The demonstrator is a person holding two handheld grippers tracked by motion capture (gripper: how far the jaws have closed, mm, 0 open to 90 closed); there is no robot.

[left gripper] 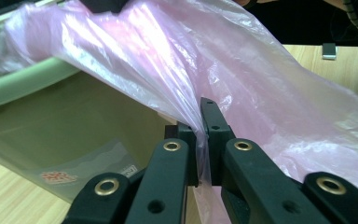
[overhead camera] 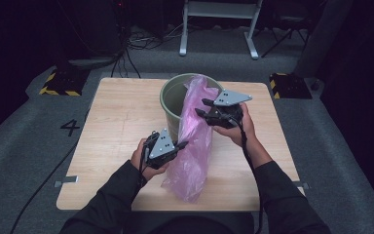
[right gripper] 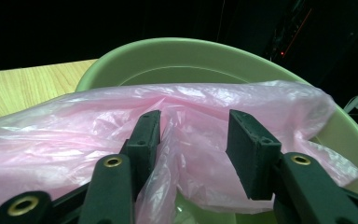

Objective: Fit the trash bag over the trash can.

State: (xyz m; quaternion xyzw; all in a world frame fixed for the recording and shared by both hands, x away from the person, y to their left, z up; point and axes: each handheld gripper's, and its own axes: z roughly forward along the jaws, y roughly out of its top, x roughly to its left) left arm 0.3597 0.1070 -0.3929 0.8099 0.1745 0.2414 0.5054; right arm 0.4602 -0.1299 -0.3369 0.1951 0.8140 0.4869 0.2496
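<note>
A pale green bin [overhead camera: 171, 95] stands upright on the wooden table [overhead camera: 117, 126]. A thin pink plastic bag [overhead camera: 192, 146] hangs over its near rim and down onto the table. My left gripper [overhead camera: 184, 144] is at the bag's left side, shut on a pinched fold of the film [left gripper: 204, 133]. My right gripper [overhead camera: 202, 107] is at the bin's rim [right gripper: 177, 46] by the top of the bag [right gripper: 74, 126]. Its jaws stand apart with loose film lying between them, and the pads do not press on it.
The table's near edge lies just behind the bag's lower end. A label shows on the bin's wall [left gripper: 58, 176]. Yellow-and-black striped blocks [overhead camera: 61, 83] sit on the grey floor past the far corners, and a white frame's legs [overhead camera: 219, 29] stand farther back.
</note>
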